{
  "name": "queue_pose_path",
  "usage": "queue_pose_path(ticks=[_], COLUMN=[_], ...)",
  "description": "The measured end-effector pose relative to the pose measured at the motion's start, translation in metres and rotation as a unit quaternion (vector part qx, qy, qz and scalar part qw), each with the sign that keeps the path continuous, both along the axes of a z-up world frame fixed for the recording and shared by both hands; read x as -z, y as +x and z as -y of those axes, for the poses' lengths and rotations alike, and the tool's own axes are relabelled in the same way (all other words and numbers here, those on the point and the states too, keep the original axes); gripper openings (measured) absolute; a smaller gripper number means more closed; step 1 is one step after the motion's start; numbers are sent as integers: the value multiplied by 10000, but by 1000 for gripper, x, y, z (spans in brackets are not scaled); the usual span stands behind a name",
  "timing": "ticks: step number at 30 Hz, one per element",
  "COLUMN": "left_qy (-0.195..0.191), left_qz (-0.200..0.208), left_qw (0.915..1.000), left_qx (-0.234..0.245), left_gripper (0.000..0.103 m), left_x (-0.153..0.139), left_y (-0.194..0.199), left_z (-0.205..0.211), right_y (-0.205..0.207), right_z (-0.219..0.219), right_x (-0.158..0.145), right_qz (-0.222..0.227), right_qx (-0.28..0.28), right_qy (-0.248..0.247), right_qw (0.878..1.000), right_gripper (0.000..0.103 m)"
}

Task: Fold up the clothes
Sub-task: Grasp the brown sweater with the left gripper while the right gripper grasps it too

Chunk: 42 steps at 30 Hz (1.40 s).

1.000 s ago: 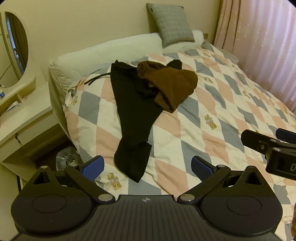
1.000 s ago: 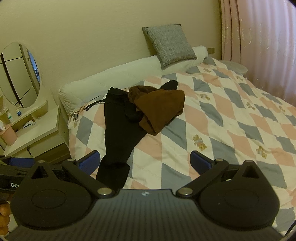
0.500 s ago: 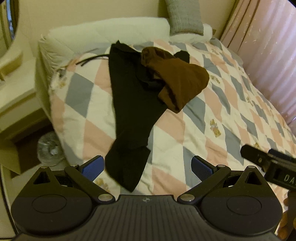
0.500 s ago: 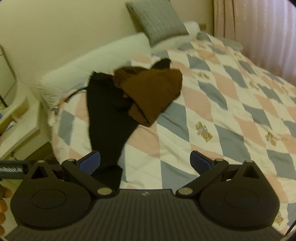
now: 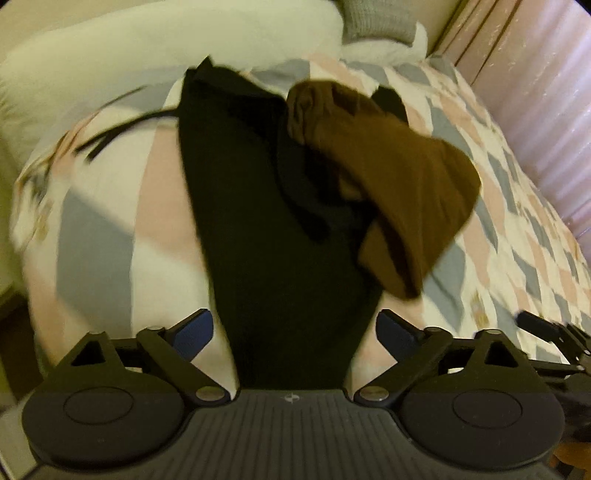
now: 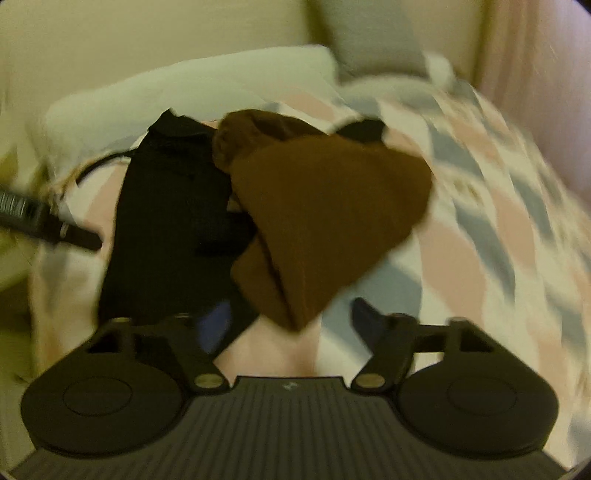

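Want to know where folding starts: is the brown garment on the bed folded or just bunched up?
Bunched up, not folded: the brown fabric garment lies crumpled in a heap, partly over the long black garment.

checked bed quilt under black garment, brown garment

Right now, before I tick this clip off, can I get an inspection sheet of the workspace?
Surface: bed with a diamond-patterned quilt in pink, grey and white.
Job's things: black trousers lie lengthwise, unfolded; a brown garment lies crumpled over their upper part.
Clutter: nothing else seen on the quilt.
Grippers: left gripper open, the trouser leg end between its fingers, no contact visible; right gripper open, jaws just been closing, the brown garment's lower tip between them, not clamped.
Cables: thin dark cord beside the trousers' top; whether it belongs to them is unclear.
Surroundings: white headboard cushion, grey pillow, pink curtain.
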<state>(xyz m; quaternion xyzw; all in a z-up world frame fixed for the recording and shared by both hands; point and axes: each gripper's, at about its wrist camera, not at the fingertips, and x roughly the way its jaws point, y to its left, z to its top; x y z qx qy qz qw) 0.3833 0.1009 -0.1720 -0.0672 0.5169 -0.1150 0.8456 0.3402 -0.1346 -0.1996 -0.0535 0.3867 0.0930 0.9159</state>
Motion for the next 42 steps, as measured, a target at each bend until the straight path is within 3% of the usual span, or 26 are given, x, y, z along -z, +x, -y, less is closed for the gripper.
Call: queue_pose_path(ticks=[1, 3, 6, 8, 9, 10, 11, 12, 14, 17, 20, 22, 25, 27, 30, 32, 33, 34, 36, 38, 40, 42], left_qy=[-47, -149, -311, -404, -443, -480, -512, -528, -530, -544, -667, -797, -998, -1159, -1201, -1184, -1127, -1046, -869, -886, -1010, -1182], left_qz=[72, 216, 324, 313, 300, 292, 288, 281, 257, 226, 186, 129, -1, -121, -295, -373, -329, -283, -228, -261, -240, -129], left_qw=[9999, 9995, 9989, 9987, 9986, 9984, 9983, 9982, 9982, 9981, 9970, 9957, 9922, 9880, 9825, 9793, 9784, 9782, 9790, 9779, 9736, 9662], left_qx=[59, 157, 134, 53, 27, 9, 7, 21, 76, 179, 331, 461, 750, 1017, 1389, 1602, 1702, 1772, 1828, 1876, 2035, 2288], left_gripper=[87, 81, 79, 80, 80, 81, 82, 82, 82, 82, 82, 81, 82, 82, 82, 80, 79, 75, 53, 20, 7, 6], left_x=[4, 11, 20, 26, 29, 31, 33, 34, 37, 40, 42, 43, 47, 52, 63, 72, 75, 78, 80, 79, 69, 55], left_y=[13, 38, 70, 89, 97, 103, 109, 113, 119, 124, 127, 126, 117, 105, 89, 81, 78, 75, 73, 72, 69, 66], left_z=[1, 5, 8, 8, 7, 7, 7, 8, 9, 12, 19, 27, 41, 53, 70, 81, 87, 92, 98, 98, 96, 93], right_y=[11, 30, 53, 66, 70, 75, 78, 82, 79, 51, 7, -29, -77, -102, -131, -133, -128, -121, -97, -90, -85, -79], right_z=[-7, -22, -44, -58, -65, -69, -69, -65, -45, -11, 27, 52, 80, 95, 111, 107, 100, 92, 74, 60, 42, 22], right_x=[5, 15, 31, 45, 54, 62, 69, 73, 60, 29, 5, -1, 22, 47, 61, 50, 44, 40, 36, 31, 28, 25], right_qz=[101, 289, 610, 773, 826, 839, 805, 745, 792, 1059, 953, 607, -578, -1538, -2153, -1915, -1761, -1620, -1410, -1141, -848, -651], right_qx=[-207, -530, -893, -1076, -1162, -1237, -1287, -1257, -934, -255, 504, 995, 1510, 1803, 2328, 2389, 2356, 2268, 2051, 1778, 1460, 1140], right_qy=[-171, -563, -1131, -1623, -1941, -2222, -2381, -2349, -1689, -1136, -902, -804, -1020, -1192, -943, -646, -569, -482, -209, 171, 500, 735], right_qw=[9996, 9966, 9877, 9778, 9706, 9635, 9593, 9610, 9780, 9875, 9901, 9899, 9816, 9642, 9437, 9498, 9541, 9592, 9683, 9773, 9844, 9886], right_gripper=[33, 28, 40, 56, 56, 49, 20, 12, 4, 4, 3, 3, 1, 5, 16, 48, 51, 52, 52, 52, 52, 52])
